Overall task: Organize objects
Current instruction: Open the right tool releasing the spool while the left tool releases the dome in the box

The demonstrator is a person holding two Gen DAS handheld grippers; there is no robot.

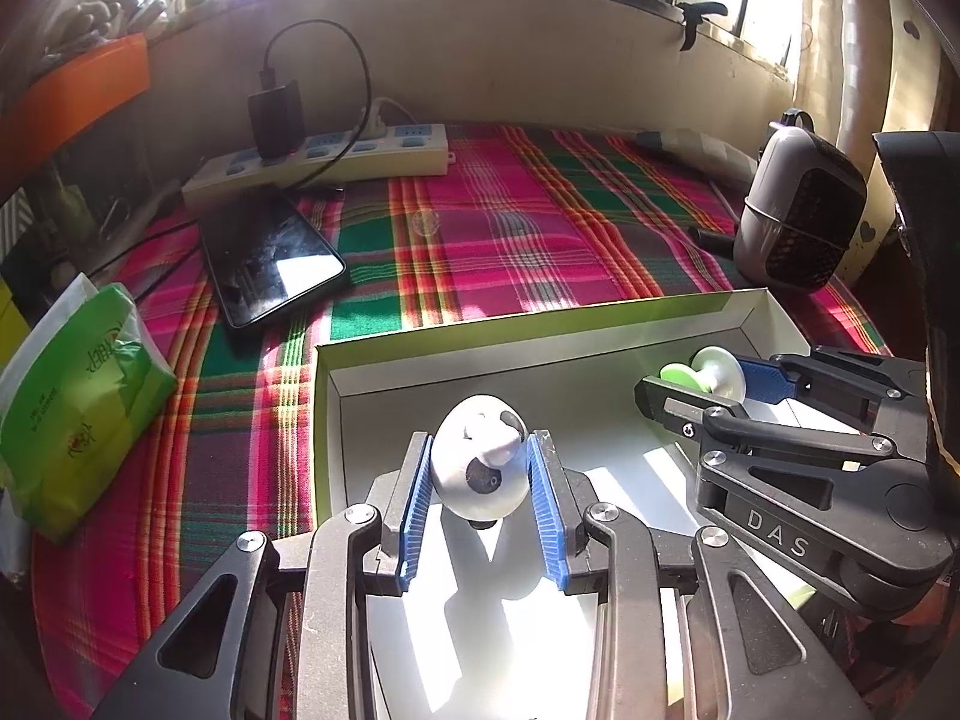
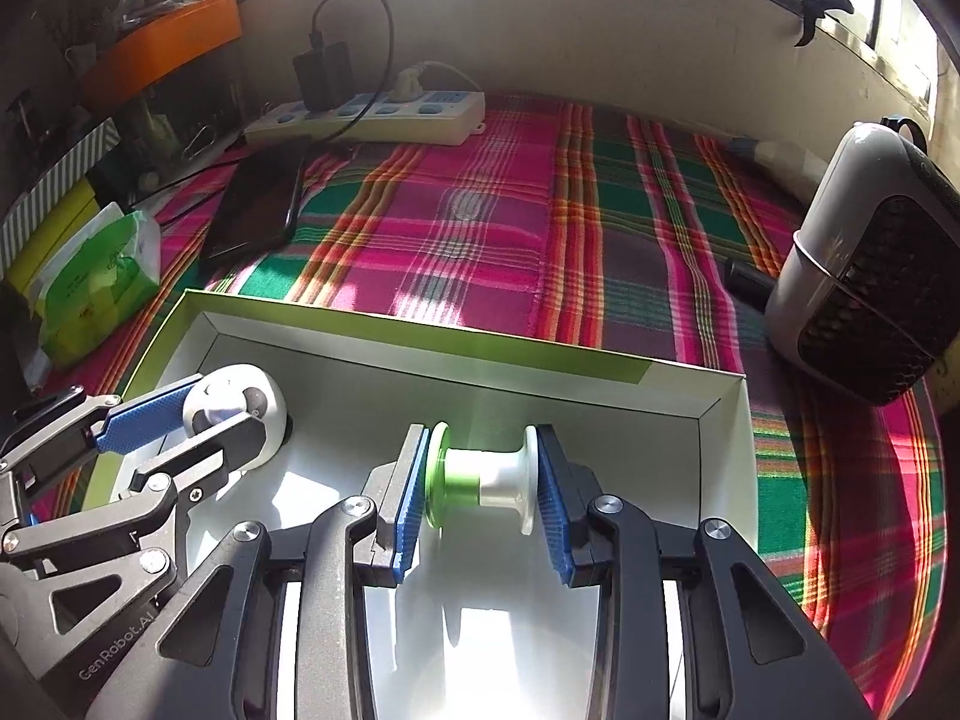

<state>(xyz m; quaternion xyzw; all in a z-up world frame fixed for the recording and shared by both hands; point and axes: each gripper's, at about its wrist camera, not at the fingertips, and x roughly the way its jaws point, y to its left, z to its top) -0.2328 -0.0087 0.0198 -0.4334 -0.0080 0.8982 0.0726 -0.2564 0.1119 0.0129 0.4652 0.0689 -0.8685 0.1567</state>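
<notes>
Left gripper (image 1: 480, 480): closed on white egg-shaped toy (image 1: 480, 465), inside box (image 1: 420, 345).
Right gripper (image 2: 480, 486): clamped on green-white spool (image 2: 480, 477), inside box.

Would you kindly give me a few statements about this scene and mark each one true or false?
1. The left tool grips a white egg-shaped toy. True.
2. The right tool is empty. False: it grips a green and white spool.
3. Both tools are over the box. True.
4. The phone lies inside the box. False: it lies on the plaid cloth, beside the power strip.
5. The tissue pack is red. False: it is green.
</notes>
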